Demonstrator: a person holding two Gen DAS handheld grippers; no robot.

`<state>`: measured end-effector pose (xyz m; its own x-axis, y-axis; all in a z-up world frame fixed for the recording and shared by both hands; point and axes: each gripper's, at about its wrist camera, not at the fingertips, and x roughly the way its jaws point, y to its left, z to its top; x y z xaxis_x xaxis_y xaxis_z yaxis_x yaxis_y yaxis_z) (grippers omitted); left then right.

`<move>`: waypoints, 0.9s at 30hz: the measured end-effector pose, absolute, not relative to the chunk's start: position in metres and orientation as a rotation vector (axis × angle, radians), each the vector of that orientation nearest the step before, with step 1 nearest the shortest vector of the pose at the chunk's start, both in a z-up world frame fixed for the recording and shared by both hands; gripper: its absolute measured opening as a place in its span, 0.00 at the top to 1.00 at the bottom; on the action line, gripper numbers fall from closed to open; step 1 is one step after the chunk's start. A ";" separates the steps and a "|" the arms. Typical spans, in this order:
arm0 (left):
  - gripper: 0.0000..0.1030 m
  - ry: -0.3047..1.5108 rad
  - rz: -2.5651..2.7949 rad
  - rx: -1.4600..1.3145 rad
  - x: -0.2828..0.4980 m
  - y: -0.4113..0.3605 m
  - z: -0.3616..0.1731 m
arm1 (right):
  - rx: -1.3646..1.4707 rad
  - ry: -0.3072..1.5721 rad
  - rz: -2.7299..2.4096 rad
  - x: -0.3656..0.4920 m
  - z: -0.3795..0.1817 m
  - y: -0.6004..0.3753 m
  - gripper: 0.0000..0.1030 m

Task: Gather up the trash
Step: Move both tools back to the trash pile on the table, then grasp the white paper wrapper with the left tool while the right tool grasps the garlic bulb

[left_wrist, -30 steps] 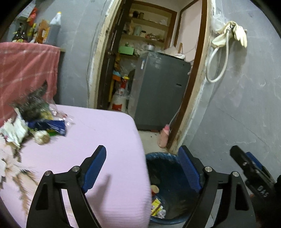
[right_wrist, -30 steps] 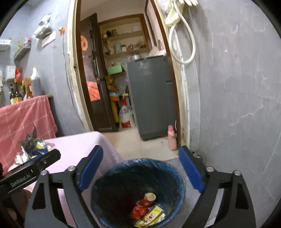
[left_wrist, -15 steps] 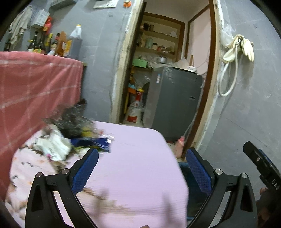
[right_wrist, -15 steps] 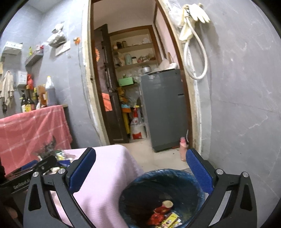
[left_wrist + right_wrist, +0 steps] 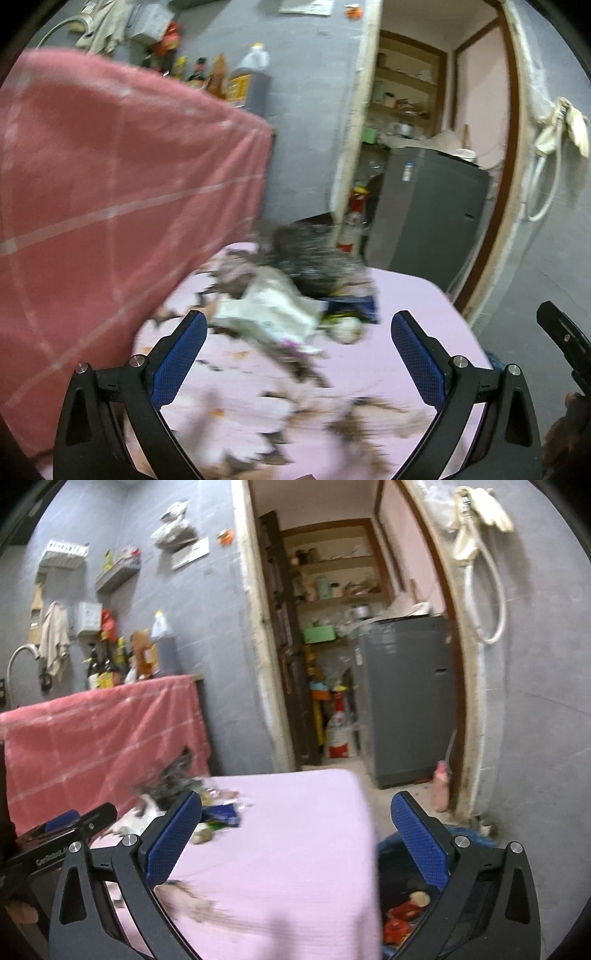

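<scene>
At the left of the left wrist view we noted a red checked cloth [image 5: 110, 206] hanging beside the pink-covered table [image 5: 417, 306]. At centre frame the trash pile [image 5: 295, 295], comprising a dark crumpled bag, white paper and a blue wrapper, lay on that table. The left gripper [image 5: 295, 354] had just been opening; its jaws stood spread, with nothing between the pads. In the right wrist view, the same pile [image 5: 192, 801] sat left of centre. The right gripper [image 5: 295, 840] had likewise just been opening and held nothing. At lower right, the blue-lined bin [image 5: 399, 853] beside the table contained red wrappers [image 5: 400, 917].
</scene>
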<state>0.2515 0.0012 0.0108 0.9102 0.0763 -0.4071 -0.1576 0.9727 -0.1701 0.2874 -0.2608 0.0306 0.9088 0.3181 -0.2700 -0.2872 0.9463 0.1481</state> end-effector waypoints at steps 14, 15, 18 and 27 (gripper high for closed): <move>0.05 0.588 0.126 -0.362 0.274 0.068 -0.016 | -0.010 0.487 0.459 0.346 -0.003 -0.179 0.01; 0.05 0.597 0.120 -0.367 0.275 0.068 -0.016 | -0.017 0.505 0.465 0.350 -0.007 -0.175 0.04; 0.06 0.604 0.101 -0.384 0.281 0.069 -0.015 | -0.030 0.567 0.480 0.364 -0.016 -0.166 0.17; 0.44 0.677 0.032 -0.410 0.299 0.065 -0.018 | -0.036 0.695 0.544 0.394 -0.028 -0.149 0.34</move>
